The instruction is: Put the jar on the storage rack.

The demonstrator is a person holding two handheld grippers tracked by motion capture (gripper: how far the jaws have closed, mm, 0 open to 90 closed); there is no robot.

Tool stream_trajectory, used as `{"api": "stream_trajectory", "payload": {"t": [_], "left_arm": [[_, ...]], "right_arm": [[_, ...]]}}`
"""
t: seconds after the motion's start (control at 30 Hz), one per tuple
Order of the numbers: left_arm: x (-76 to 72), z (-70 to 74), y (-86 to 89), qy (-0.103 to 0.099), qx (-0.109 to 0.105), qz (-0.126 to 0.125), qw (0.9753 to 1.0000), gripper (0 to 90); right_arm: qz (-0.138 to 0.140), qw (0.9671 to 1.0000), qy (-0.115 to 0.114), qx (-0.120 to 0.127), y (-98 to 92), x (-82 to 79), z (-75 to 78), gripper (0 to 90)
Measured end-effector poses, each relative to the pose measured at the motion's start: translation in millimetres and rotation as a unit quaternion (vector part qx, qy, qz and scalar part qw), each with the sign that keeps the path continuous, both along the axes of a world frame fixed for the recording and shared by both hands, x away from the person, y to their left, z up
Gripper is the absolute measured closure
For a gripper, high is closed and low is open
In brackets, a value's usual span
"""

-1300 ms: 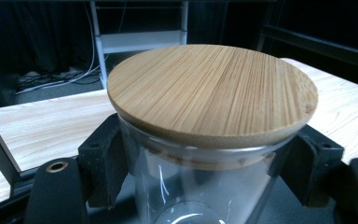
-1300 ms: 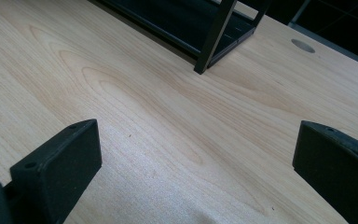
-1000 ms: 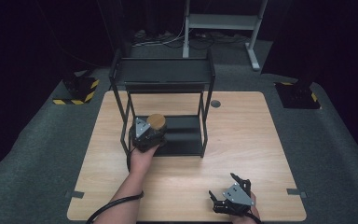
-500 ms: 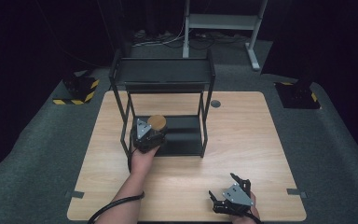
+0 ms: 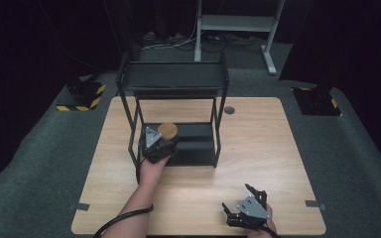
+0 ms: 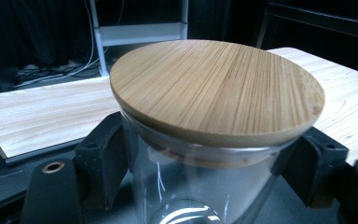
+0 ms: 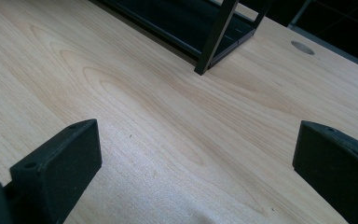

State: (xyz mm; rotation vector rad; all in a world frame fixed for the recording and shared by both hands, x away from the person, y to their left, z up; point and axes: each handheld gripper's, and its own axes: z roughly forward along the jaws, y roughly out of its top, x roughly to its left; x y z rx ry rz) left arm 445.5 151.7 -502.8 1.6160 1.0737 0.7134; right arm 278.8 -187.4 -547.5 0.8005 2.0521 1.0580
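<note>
A clear glass jar (image 5: 167, 130) with a round bamboo lid is at the front left of the black rack's lower shelf (image 5: 196, 144). My left gripper (image 5: 163, 142) is shut on the jar's glass body just under the lid. In the left gripper view the jar (image 6: 214, 93) stands upright between the pads (image 6: 100, 156) of my left gripper (image 6: 205, 163), and the dark shelf lies below it. Near the table's front edge my right gripper (image 5: 255, 193) stands open. In its own view my right gripper (image 7: 200, 158) has bare wood between the jaws.
The black two-tier rack (image 5: 173, 75) stands at the back middle of the wooden table (image 5: 258, 144); its front right leg (image 7: 214, 37) is ahead of my right gripper. A round cable hole (image 5: 229, 110) lies right of the rack. A white-framed stand (image 5: 238, 22) is behind the table.
</note>
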Motion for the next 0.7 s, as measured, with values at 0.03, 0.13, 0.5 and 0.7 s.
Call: {"api": "stream_trajectory", "payload": {"t": [0.03,0.13,0.5,0.7], "left_arm": [[0.0,-0.3,-0.1,0.001,0.0,0.001,1.0,22.6],[-1.6,-1.2,0.1,0.004,-0.002,0.008,1.0,14.6],[-10.7,0.8,3.3,0.013,-0.004,-0.004,0.9999,0.7],[-19.5,4.3,2.5,0.01,0.017,-0.007,0.9998,0.6]], "right_arm": [[0.0,1.0,0.0,0.0,0.0,0.1,0.0,0.3],[0.0,1.0,0.0,0.001,-0.2,0.0,0.1,0.3],[0.001,1.0,0.0,-0.001,0.3,0.0,-0.1,0.3],[0.002,1.0,-0.001,-0.005,0.8,-0.2,-0.3,0.3]]}}
